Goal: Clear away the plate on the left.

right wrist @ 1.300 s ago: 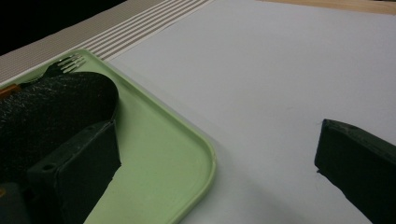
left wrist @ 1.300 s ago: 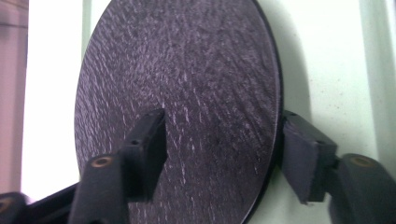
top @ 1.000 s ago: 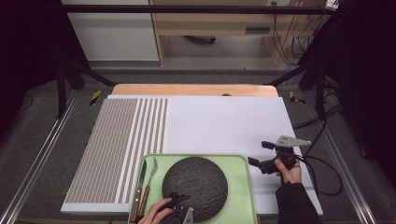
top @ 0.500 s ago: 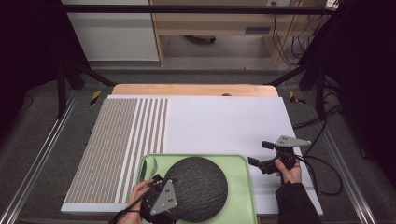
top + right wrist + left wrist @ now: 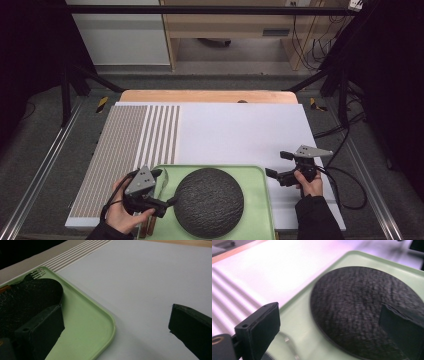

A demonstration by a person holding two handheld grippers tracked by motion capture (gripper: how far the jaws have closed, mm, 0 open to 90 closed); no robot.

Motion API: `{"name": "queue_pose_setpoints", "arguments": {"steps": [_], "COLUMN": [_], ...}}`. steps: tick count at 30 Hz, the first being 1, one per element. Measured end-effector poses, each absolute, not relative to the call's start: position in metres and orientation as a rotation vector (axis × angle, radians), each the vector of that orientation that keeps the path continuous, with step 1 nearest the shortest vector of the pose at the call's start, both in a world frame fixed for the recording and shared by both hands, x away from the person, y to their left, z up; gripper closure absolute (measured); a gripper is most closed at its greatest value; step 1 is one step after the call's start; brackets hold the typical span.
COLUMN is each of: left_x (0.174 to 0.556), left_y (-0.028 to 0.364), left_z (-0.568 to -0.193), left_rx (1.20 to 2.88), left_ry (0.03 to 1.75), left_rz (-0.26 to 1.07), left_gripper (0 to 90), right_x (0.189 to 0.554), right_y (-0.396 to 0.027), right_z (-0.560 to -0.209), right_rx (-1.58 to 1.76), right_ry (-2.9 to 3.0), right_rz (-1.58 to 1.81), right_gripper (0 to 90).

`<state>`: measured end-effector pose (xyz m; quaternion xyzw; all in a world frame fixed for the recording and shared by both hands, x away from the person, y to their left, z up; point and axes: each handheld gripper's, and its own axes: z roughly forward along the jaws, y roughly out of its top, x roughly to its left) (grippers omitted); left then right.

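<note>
At lower centre of the high view, the dark round plate (image 5: 210, 202) lies on the green tray (image 5: 260, 200), just right of my left gripper (image 5: 167, 206); its jaws have just been opening, nothing between them. My right gripper (image 5: 270, 175), also open, sits farther off.

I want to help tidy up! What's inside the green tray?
A round black plate lies in the green tray, with cutlery beside it: a fork and wooden handles. Whatever is under the plate is covered.
</note>
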<state>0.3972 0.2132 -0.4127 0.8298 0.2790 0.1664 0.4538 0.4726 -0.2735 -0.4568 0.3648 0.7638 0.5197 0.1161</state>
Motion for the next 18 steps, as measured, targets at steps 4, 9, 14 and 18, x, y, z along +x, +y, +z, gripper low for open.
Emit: {"name": "queue_pose_setpoints", "arguments": {"steps": [4, 9, 14, 18], "left_x": [0.406, 0.415, 0.420, 0.425], "left_y": [0.231, 0.253, 0.273, 0.286], "left_z": [-0.418, -0.426, -0.433, -0.441], "left_rx": [1.979, 1.914, 1.855, 1.849], "left_ry": [0.760, 0.817, 0.858, 0.886], "left_rz": [0.414, 0.420, 0.416, 0.427], "left_gripper": [3.3, 3.3, 3.3, 3.3], "right_x": [0.473, 0.473, 0.473, 0.473], "right_y": [-0.273, -0.274, -0.274, -0.274], "right_z": [-0.457, -0.457, -0.457, -0.458], "right_rx": [1.069, 1.068, 1.069, 1.075], "right_ry": [2.237, 2.239, 2.241, 2.249], "right_rz": [1.522, 1.518, 1.516, 1.507], "right_gripper": [0.2, 0.3, 0.3, 0.2]}}
